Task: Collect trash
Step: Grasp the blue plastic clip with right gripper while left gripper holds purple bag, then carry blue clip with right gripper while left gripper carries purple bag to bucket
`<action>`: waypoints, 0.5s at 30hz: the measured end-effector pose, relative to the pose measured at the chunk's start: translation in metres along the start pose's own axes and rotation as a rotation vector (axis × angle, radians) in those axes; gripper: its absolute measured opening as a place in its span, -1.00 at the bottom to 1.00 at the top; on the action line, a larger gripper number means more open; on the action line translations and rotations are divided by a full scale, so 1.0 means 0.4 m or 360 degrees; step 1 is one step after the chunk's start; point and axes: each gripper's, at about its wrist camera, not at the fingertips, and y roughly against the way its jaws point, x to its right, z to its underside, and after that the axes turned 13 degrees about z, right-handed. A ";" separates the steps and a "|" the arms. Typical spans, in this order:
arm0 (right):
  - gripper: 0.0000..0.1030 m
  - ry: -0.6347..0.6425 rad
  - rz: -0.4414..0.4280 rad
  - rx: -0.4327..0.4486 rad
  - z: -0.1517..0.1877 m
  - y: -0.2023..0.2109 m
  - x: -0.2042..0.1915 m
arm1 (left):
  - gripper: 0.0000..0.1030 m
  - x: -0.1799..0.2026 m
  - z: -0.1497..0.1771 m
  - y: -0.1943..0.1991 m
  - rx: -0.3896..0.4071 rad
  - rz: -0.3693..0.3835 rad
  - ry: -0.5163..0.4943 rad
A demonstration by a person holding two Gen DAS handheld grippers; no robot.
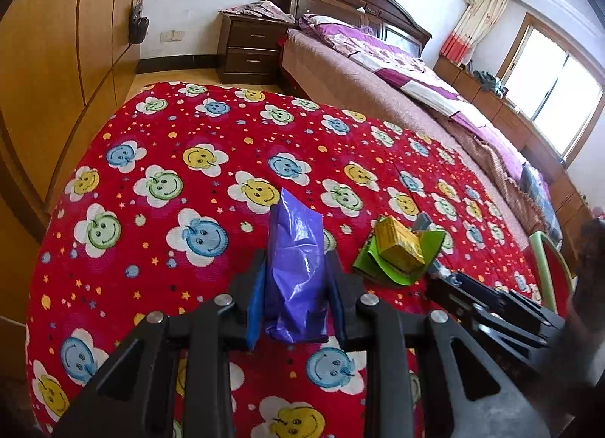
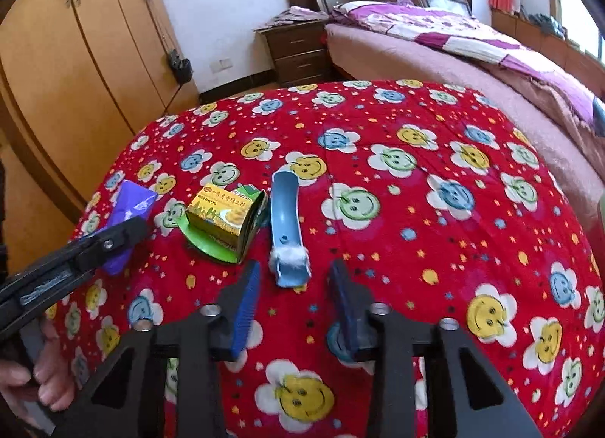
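My left gripper [image 1: 297, 266] is shut on a crumpled purple plastic bag [image 1: 295, 249], which stands up between its blue pads over the red smiley quilt [image 1: 170, 173]. From the right wrist view the same gripper [image 2: 124, 230] enters at the left with the bag [image 2: 132, 200]. A yellow green-bean-cake box [image 2: 223, 215] rests on a flattened green carton [image 2: 211, 251]. Right of it lies a curved blue plastic piece [image 2: 283, 211] with white fluff near its close end. My right gripper [image 2: 295, 281] is open, its pads on either side of that end without touching it.
The quilt [image 2: 435, 230] covers a raised surface that drops off at its left and far edges. Wooden wardrobes [image 1: 56, 60] stand to the left. A nightstand [image 1: 249, 48] and a made bed [image 1: 397, 71] lie beyond. A green and red chair [image 1: 552, 264] is at the right.
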 end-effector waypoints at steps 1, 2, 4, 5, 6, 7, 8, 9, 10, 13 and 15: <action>-0.60 0.0000 -0.0015 -0.0010 -0.001 -0.003 -0.002 | -0.43 0.001 0.002 0.001 0.0002 0.0004 0.0000; -0.63 -0.0009 -0.0025 -0.0013 -0.002 -0.005 -0.004 | -0.43 0.003 0.003 0.001 0.0001 0.0008 -0.0003; -0.64 -0.0022 -0.0024 -0.0010 -0.002 -0.003 -0.002 | -0.43 0.009 0.005 0.000 -0.0003 0.0023 -0.0007; -0.64 -0.0030 -0.0025 -0.0008 0.000 -0.001 0.001 | -0.43 0.012 0.006 -0.001 -0.0004 0.0029 -0.0009; -0.64 -0.0037 -0.0026 -0.0008 0.001 0.000 0.002 | -0.43 0.015 0.008 -0.001 -0.0006 0.0032 -0.0013; -0.64 -0.0048 -0.0028 -0.0006 0.002 0.003 0.006 | -0.43 0.018 0.008 -0.002 -0.0006 0.0030 -0.0015; -0.64 -0.0056 -0.0030 -0.0004 0.004 0.006 0.009 | -0.43 0.022 0.011 -0.003 -0.0007 0.0029 -0.0021; -0.64 -0.0065 -0.0030 -0.0001 0.007 0.011 0.013 | -0.43 0.023 0.011 -0.004 -0.0008 0.0025 -0.0026; -0.64 -0.0073 -0.0031 0.0004 0.009 0.017 0.018 | -0.43 0.024 0.011 -0.004 -0.0008 0.0019 -0.0029; -0.64 -0.0091 -0.0020 0.0031 0.016 0.040 0.032 | -0.43 0.028 0.011 -0.006 -0.0008 0.0003 -0.0037; -0.64 -0.0106 -0.0004 0.0050 0.021 0.059 0.044 | -0.43 0.036 0.011 -0.004 -0.0009 0.0001 -0.0043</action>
